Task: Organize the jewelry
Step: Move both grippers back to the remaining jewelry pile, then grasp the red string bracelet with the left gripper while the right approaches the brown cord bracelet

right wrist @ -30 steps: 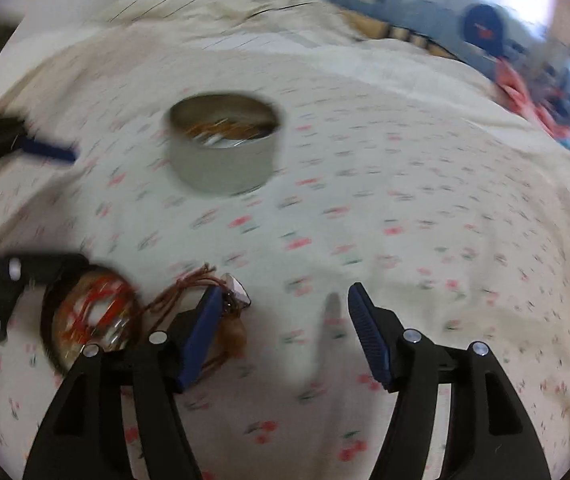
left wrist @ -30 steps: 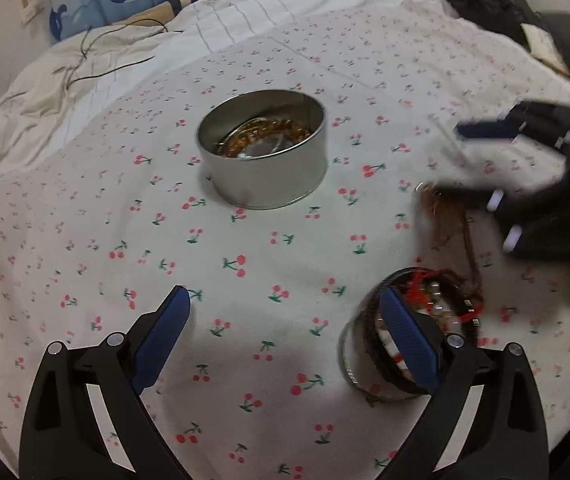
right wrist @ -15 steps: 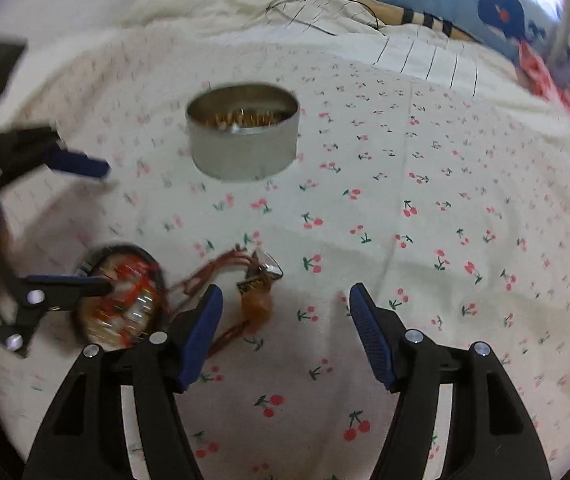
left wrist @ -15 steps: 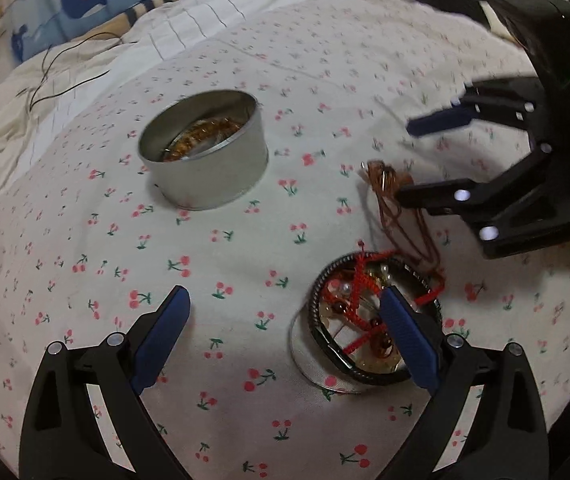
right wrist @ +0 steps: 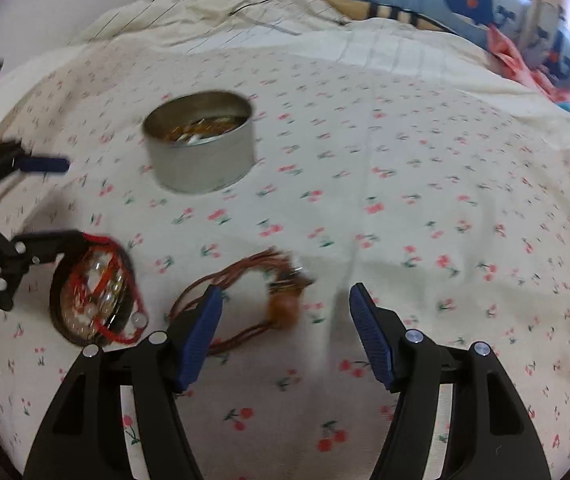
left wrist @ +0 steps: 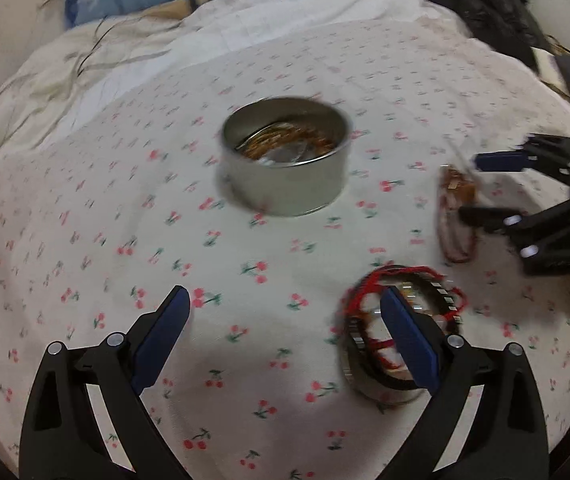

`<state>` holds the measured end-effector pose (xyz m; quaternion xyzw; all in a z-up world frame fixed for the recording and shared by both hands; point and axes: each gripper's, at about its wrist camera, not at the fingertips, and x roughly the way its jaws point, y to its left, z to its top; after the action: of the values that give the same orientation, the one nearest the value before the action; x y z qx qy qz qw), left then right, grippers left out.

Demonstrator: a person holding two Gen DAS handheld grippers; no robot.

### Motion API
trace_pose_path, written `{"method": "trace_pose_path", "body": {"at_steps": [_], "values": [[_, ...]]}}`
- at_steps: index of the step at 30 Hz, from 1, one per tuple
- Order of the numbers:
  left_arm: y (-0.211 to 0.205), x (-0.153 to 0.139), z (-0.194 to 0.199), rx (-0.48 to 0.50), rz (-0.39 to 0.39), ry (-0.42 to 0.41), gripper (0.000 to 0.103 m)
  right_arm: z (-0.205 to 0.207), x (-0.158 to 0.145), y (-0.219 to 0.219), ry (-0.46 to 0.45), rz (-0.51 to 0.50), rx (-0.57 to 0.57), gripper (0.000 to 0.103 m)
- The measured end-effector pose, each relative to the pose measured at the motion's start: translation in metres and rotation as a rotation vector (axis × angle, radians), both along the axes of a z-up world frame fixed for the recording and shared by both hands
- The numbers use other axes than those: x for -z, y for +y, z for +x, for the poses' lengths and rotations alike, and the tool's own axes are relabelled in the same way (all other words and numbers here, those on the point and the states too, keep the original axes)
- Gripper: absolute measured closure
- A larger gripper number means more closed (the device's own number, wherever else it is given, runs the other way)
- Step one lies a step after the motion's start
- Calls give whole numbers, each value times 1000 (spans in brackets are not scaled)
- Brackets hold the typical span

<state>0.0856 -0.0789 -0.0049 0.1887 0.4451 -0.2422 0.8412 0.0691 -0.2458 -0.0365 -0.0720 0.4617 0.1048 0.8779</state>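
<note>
Your right tongs (right wrist: 285,320) are wide open and empty, so lower them over the brown cord necklace (right wrist: 241,300) near the bottom middle, pinch its bead, then carry it to the tin (right wrist: 201,148).

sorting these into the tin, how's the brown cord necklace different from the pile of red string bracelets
The brown cord necklace is one loose loop with an amber pendant; the pile of red string bracelets is several pieces stacked in a tight ring, with beads and dark bands. The necklace lies under the open right gripper; the pile sits by the open left gripper. Both lie on the cherry-print sheet, outside the tin.
</note>
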Motion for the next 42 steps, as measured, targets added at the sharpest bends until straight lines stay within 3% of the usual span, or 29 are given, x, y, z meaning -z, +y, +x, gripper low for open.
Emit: {"method": "trace_pose_path", "body": {"at_steps": [3, 6, 10, 11, 12, 14, 16, 17, 18, 20, 22, 25, 26, 27, 35, 39, 40, 41, 42], "values": [[-17, 4, -13, 88, 39, -36, 11, 3, 7, 7, 14, -4, -7, 42], [-26, 9, -17, 107, 77, -60, 11, 4, 7, 6, 20, 37, 1, 56], [-27, 12, -8, 73, 16, -12, 11, 8, 7, -1, 33, 85, 20, 85], [-28, 12, -6, 68, -5, -1, 13, 9, 6, -3, 34, 102, 26, 86], [-28, 13, -3, 68, -21, 15, 20, 9, 5, -5, 33, 113, 29, 86], [-27, 17, 4, 70, -34, 82, 61, 8, 3, -7, 32, 125, 32, 86], [-22, 19, 6, 65, -53, 108, 81, 10, 4, -6, 45, 120, 31, 85], [-21, 18, 6, 71, -59, 113, 86, 9, 4, -6, 44, 114, 28, 84], [-20, 17, 5, 72, -62, 107, 87, 9, 3, -5, 41, 111, 27, 81], [-17, 13, 3, 71, -80, 96, 90, 7, 4, -3, 39, 108, 17, 62], [-15, 9, 3, 64, -99, 93, 90, 7, 6, 1, 39, 90, 9, 61], [-9, 2, 6, 38, -135, 87, 93, 8, 8, 0, 42, 96, 5, 64], [-7, 0, 7, 20, -144, 77, 93, 8, 8, -1, 44, 108, 8, 79], [-4, -3, 9, 8, -150, 72, 93, 9, 8, -4, 45, 123, 15, 86], [12, -11, 18, -67, -203, 62, 93, 7, -7, -18, -8, 218, 48, 86], [9, -3, 19, -37, -195, 122, 93, 9, -6, -17, 4, 209, 48, 84], [7, -1, 19, -35, -189, 127, 91, 10, -5, -16, 12, 204, 46, 70], [5, 2, 19, -25, -182, 145, 83, 10, -5, -15, 9, 189, 52, 48], [5, 4, 18, -21, -177, 151, 77, 9, -4, -13, -4, 166, 60, 42]]}}
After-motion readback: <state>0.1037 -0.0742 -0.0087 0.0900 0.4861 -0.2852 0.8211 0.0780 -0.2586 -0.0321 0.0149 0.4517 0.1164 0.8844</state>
